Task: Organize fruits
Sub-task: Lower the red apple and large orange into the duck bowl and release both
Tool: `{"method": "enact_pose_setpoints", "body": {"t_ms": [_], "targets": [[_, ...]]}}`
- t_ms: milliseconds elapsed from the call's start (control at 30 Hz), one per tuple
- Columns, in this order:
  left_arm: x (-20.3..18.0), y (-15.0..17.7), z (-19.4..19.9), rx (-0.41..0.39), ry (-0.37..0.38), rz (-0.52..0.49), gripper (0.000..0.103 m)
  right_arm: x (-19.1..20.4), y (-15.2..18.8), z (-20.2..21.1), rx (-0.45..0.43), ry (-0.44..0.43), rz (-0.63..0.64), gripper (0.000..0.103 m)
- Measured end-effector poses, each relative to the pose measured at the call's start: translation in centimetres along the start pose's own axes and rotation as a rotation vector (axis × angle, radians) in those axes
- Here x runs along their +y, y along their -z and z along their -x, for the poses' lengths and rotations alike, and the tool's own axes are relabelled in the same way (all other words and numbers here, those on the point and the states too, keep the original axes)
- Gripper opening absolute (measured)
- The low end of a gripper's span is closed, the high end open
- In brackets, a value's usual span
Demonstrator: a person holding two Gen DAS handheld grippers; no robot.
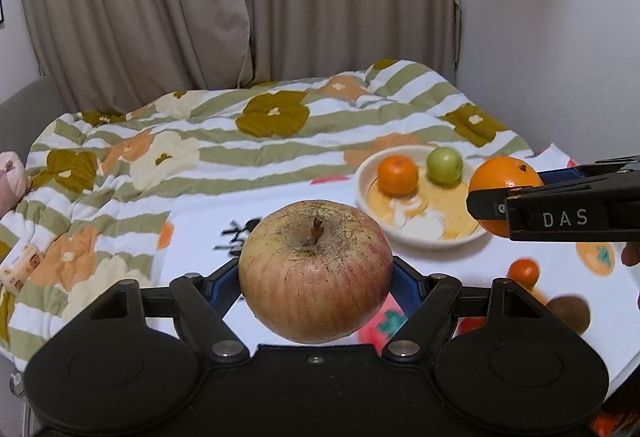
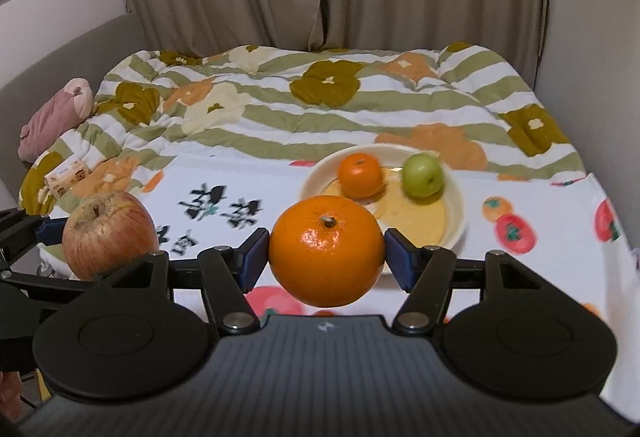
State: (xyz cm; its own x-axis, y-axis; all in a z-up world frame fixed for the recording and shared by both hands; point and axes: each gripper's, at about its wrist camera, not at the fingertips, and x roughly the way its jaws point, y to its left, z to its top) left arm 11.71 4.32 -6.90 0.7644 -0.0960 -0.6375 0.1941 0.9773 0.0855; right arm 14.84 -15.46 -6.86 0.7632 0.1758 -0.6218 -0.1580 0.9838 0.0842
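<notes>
- The apple (image 1: 316, 271) is pinched between the pads of the left gripper (image 1: 316, 277), stem up, held in the air clear of the printed cloth (image 1: 200, 229) below it.
- The big orange (image 2: 326, 251) is pinched the same way in the right gripper (image 2: 326, 257), its blue pads pressing at 9 and 3 o'clock on the fruit, which also hangs free above the cloth.
- Seen from the left wrist, the right gripper's held orange sits at about 2 o'clock from the apple, just at the near right rim of the bowl (image 1: 368, 205).
- The step in hand looks like the carry: both fruits are lifted and face the bowl, neither yet over its middle.
- The next move probably calls for bringing each fruit over a free part of the bowl, lowering it, then spreading the jaws; going one at a time would keep the two grippers from meeting.
- The bowl is cream with a yellow inside; it holds a small orange (image 2: 360, 175) at roughly 10 o'clock and a green fruit (image 2: 423, 175) at 1 o'clock, apart from each other. The near half is bare.
- A small orange fruit (image 1: 523, 271) and a brown round one (image 1: 568, 315) lie on the cloth at about 5 o'clock from the bowl, perhaps real, perhaps print; blur leaves it unsure.
</notes>
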Motion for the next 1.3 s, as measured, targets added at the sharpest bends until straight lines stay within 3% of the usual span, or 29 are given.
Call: {"method": "enact_pose_setpoints", "body": {"t_ms": [533, 967, 1300], "targets": [[-8.6, -4.3, -7.7, 0.033, 0.032, -0.03, 0.08, -11.5, -2.5, -5.5, 0.047, 0.009, 0.005, 0.077], [-12.6, -4.5, -14.6, 0.132, 0.06, -0.088, 0.08, -15.1, -2.8, -9.9, 0.099, -0.018, 0.013, 0.077], [-13.4, -4.6, -17.0, 0.201, 0.064, -0.104, 0.08, -15.4, -2.9, -11.4, 0.114, -0.038, 0.02, 0.077]]}}
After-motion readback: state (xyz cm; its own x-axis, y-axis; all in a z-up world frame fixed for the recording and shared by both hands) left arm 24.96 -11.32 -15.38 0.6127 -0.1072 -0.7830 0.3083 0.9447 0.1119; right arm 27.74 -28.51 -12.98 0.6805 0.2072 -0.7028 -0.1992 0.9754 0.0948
